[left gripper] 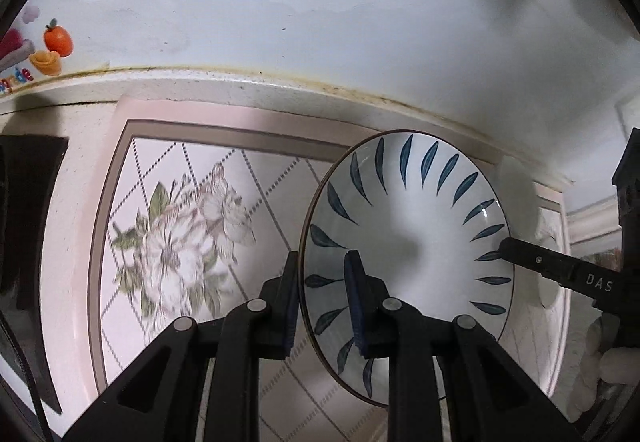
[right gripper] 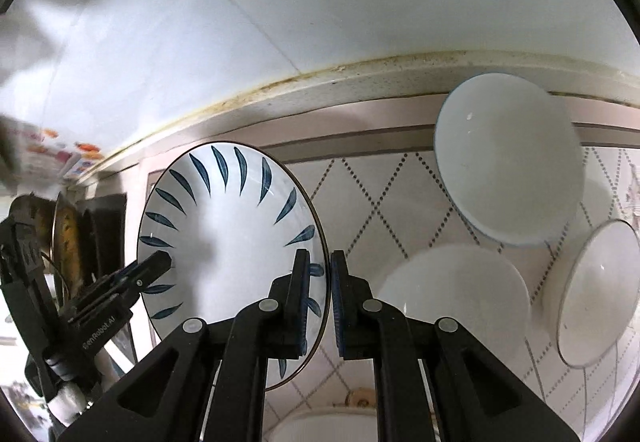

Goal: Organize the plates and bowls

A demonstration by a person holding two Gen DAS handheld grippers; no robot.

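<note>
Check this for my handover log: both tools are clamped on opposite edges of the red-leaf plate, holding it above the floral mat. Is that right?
Almost. The leaf marks on the plate are dark blue, not red, as both wrist views show. The rest stands: the left tool and the right tool each grip the rim on opposite edges, with the floral mat behind it.

Right gripper clamping blue-leaf plate rim, left gripper opposite, white bowl beyond
</note>
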